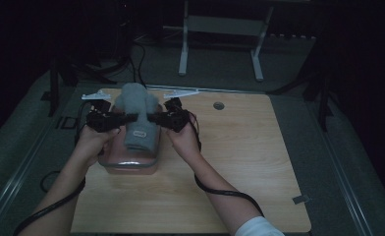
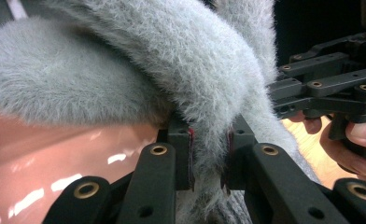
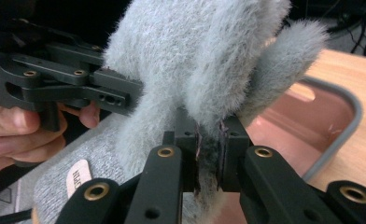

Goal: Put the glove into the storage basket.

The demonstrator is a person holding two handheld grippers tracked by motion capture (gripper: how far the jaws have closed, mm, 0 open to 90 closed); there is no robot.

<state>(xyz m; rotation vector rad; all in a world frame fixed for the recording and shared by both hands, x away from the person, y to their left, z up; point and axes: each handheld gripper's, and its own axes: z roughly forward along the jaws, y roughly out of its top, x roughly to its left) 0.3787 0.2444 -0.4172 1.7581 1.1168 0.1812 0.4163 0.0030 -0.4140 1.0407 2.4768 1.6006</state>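
A grey fluffy garment (image 1: 136, 110) hangs over a pink tub (image 1: 131, 164) at the table's left. My left gripper (image 1: 130, 118) pinches its left edge and my right gripper (image 1: 152, 118) pinches its right edge, both shut on the fur. In the left gripper view the pads (image 2: 190, 154) squeeze a fold of the grey fur (image 2: 172, 70) above the pink tub (image 2: 55, 158). From the right gripper view the fur (image 3: 195, 56) is clamped between the pads (image 3: 196, 154), and a grey knit part with a white label (image 3: 80, 175) hangs below. The tub's grey rim (image 3: 344, 126) lies to the right.
The wooden table (image 1: 239, 157) has a round hole (image 1: 218, 105) near its far edge. Grey carpet surrounds it, with a white frame's legs (image 1: 183, 49) and cables beyond. The tub stands near the table's left edge.
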